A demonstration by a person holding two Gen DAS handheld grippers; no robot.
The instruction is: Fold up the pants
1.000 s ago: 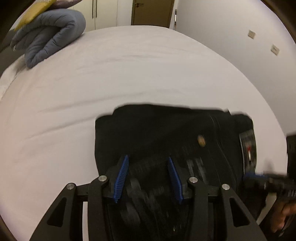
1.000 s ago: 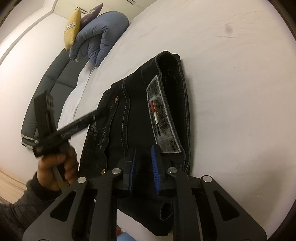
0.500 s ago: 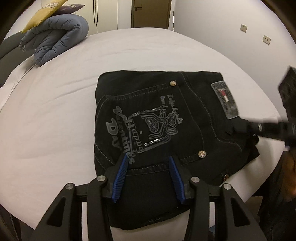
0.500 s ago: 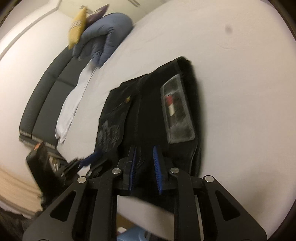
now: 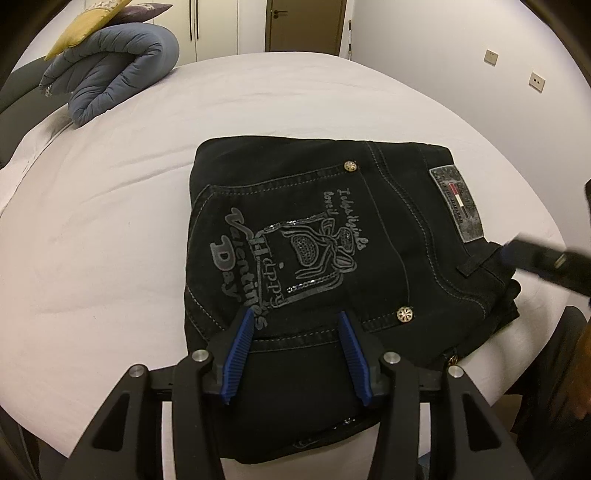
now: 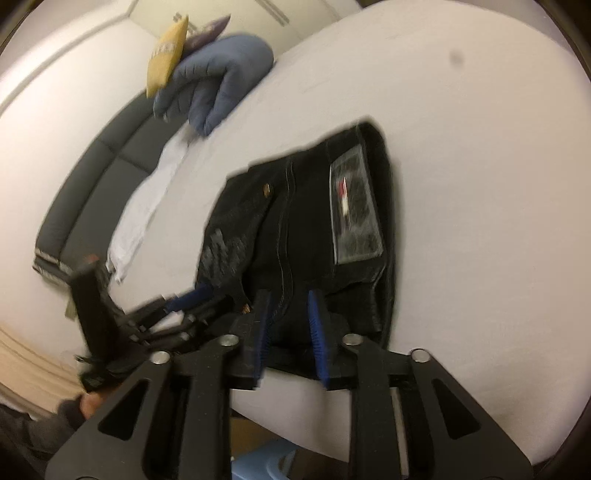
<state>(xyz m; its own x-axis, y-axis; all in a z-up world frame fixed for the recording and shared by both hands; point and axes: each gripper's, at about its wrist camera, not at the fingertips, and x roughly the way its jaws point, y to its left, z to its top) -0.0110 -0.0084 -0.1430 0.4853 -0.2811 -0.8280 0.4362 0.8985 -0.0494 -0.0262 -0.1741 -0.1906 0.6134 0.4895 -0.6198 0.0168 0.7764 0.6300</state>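
Observation:
The black pants point(image 5: 314, 240) lie folded into a compact rectangle on the white bed point(image 5: 110, 221), back pocket print and grey waist label facing up. My left gripper point(image 5: 295, 325) is open and empty, just above the pants' near edge. My right gripper point(image 6: 290, 306) is open and empty, hovering by the near edge of the pants point(image 6: 306, 229) close to the waistband. In the left wrist view the right gripper point(image 5: 546, 258) reaches in from the right, beside the waistband corner. In the right wrist view the left gripper point(image 6: 184, 301) shows at the lower left.
A rolled blue-grey duvet point(image 5: 110, 81) with a yellow cushion point(image 5: 85, 26) sits at the bed's far left. A dark headboard point(image 6: 85, 192) runs along the left. A door point(image 5: 306, 22) and a wall with sockets lie beyond the bed.
Both grippers have pulled back from the pants toward the bed's near edge. The right gripper opened wider. The pants now lie flat and folded.

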